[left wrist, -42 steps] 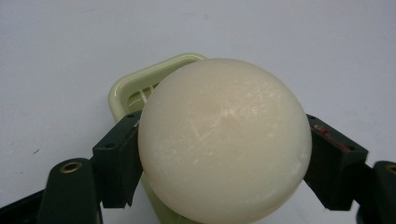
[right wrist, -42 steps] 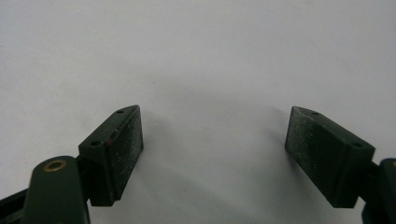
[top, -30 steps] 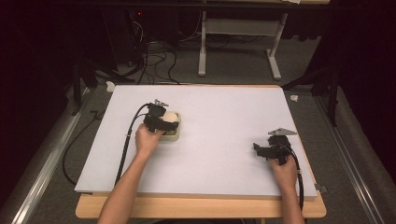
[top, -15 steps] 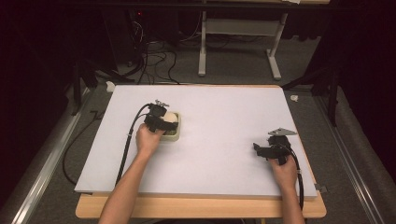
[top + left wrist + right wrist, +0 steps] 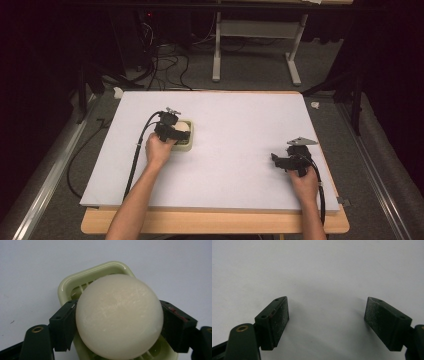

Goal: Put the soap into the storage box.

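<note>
A round cream-white ball (image 5: 119, 316) is clamped between the two jaws of my left gripper (image 5: 117, 325), just above a pale green slotted tray (image 5: 97, 272). From above, that left gripper (image 5: 175, 129) sits over the green tray (image 5: 186, 145) on the left half of the white board, with the ball (image 5: 182, 127) showing beside it. My right gripper (image 5: 278, 160) rests low near the board's right front part. In the right gripper view its jaws stand wide apart, the right gripper (image 5: 325, 323) open over bare white surface with nothing between them.
The white board (image 5: 235, 125) lies on a wooden table (image 5: 215, 224). Black cables trail from both grippers toward the front edge. Table legs and loose cables stand on the floor beyond the far edge. A metal rail (image 5: 50, 175) runs along the left.
</note>
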Demonstrator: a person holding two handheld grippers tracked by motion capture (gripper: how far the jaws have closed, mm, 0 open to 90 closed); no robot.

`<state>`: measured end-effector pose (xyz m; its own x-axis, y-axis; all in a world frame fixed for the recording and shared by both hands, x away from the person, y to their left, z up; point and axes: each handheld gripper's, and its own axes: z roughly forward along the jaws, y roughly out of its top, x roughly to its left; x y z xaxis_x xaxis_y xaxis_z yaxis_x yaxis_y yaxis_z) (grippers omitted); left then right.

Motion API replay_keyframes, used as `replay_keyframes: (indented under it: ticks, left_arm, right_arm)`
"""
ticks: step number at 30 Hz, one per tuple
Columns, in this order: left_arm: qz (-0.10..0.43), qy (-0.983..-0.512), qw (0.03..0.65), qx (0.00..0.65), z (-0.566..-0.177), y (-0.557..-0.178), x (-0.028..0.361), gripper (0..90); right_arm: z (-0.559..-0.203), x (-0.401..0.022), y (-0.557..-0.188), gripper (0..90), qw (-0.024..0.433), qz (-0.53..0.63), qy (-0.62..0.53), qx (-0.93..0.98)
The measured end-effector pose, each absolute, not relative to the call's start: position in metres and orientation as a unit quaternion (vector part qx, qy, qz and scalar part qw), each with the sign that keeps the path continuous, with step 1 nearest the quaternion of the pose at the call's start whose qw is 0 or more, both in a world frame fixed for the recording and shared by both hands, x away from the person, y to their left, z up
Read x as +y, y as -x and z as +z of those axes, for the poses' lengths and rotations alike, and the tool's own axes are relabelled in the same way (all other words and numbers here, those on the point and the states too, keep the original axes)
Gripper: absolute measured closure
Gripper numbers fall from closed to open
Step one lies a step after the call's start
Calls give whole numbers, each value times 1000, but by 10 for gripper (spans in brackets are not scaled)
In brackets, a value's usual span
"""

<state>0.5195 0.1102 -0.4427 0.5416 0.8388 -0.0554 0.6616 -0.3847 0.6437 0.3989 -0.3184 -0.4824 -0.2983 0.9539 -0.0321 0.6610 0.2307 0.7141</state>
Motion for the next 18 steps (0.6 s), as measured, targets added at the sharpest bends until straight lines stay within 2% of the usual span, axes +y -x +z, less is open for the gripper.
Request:
replay_keyframes:
  ticks: [5, 18]
  left_arm:
    - [148, -810, 339, 454, -431, -516, 115, 252]
    - [158, -806, 358, 445, -418, -507, 121, 237]
  right_arm:
    - [-482, -318, -399, 203, 241, 303, -541, 746]
    - [-482, -318, -399, 203, 242, 303, -541, 746]
